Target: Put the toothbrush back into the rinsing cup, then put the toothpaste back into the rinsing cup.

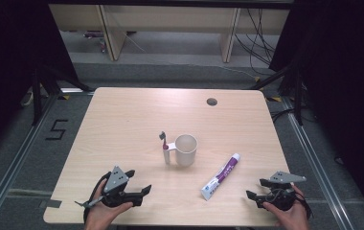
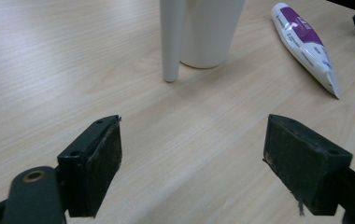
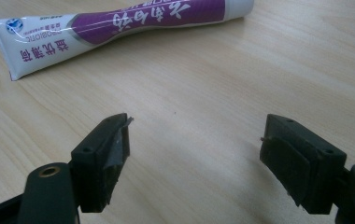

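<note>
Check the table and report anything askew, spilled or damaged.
Nothing is spilled or broken. The cup stands upright with the toothbrush in its side holder, and the toothpaste tube lies flat, capped. One small flaw: the right gripper has a pad fraying at one jaw tip.

White mug [image 1: 186, 149] upright mid-table; purple-white toothpaste tube [image 1: 221, 176] flat, right.

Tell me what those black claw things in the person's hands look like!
Each hand holds a black two-jaw gripper, the left gripper and the right gripper. Each carries a grey three-cornered plate on top. The jaws are chunky black blocks with flat, scuffed pads and small screw holes, hinged on brass-coloured pins. A dark cable trails from the left one.
</note>
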Action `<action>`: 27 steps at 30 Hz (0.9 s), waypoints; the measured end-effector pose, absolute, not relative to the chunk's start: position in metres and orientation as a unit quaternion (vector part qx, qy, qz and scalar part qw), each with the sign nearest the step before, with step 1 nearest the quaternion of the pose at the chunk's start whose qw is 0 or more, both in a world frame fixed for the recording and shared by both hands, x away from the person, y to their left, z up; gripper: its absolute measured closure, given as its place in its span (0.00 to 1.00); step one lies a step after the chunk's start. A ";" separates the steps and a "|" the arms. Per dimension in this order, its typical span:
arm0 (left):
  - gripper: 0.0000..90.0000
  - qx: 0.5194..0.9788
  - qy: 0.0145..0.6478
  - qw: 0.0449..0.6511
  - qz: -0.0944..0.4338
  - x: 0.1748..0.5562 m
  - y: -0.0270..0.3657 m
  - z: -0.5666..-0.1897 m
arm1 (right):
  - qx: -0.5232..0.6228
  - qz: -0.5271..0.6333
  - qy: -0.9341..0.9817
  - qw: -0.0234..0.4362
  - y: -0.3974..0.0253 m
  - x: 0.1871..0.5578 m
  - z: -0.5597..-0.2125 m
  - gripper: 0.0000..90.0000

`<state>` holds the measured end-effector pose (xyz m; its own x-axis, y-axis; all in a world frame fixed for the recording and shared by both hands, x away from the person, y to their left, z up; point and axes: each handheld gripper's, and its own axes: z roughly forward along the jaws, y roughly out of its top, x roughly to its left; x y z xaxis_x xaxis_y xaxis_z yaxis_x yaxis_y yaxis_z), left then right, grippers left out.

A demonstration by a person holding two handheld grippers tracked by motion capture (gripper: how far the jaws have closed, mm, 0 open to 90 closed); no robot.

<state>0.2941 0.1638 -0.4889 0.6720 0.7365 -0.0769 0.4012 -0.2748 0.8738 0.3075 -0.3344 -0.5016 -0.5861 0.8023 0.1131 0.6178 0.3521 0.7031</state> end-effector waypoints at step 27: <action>0.20 0.802 0.353 0.445 0.186 0.279 0.169 -0.505 | 0.414 0.376 0.818 0.135 -0.330 0.308 -0.496 0.37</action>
